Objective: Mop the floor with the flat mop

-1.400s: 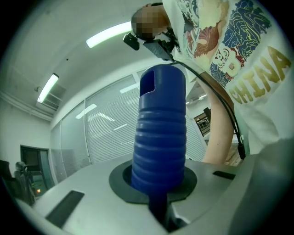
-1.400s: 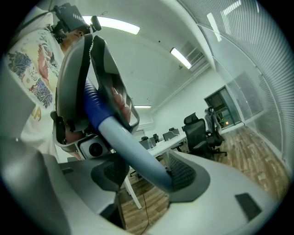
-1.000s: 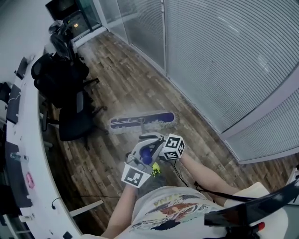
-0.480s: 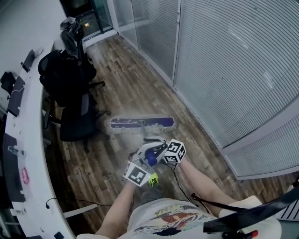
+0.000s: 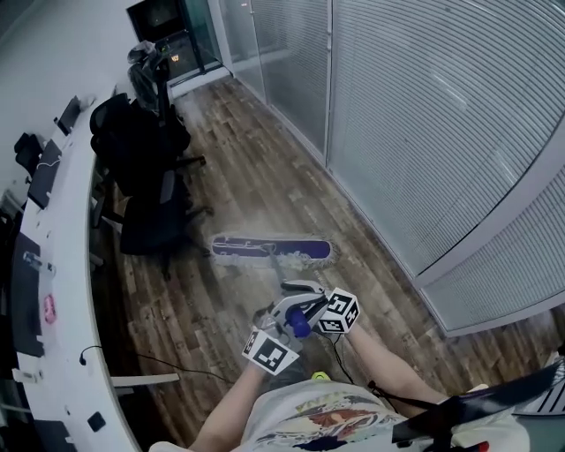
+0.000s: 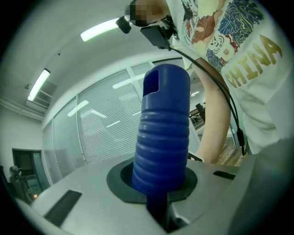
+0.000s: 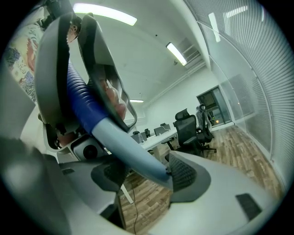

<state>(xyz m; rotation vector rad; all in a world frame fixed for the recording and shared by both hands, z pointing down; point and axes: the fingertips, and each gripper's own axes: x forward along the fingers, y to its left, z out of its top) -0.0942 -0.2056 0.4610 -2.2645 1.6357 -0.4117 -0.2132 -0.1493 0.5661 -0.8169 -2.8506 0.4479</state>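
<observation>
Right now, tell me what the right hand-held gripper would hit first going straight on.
The mop handle, clamped in its jaws; beyond that, probably the white desk, though depth is unclear.

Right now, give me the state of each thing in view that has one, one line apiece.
Left gripper: shut on the mop handle, at its blue ribbed grip.
Right gripper: shut on the mop handle, at its pale shaft.
Mop head: flat on the wood floor.
Office chairs: upright, beside the desk.
Ceiling lights: on.
Blinds: lowered.
</observation>
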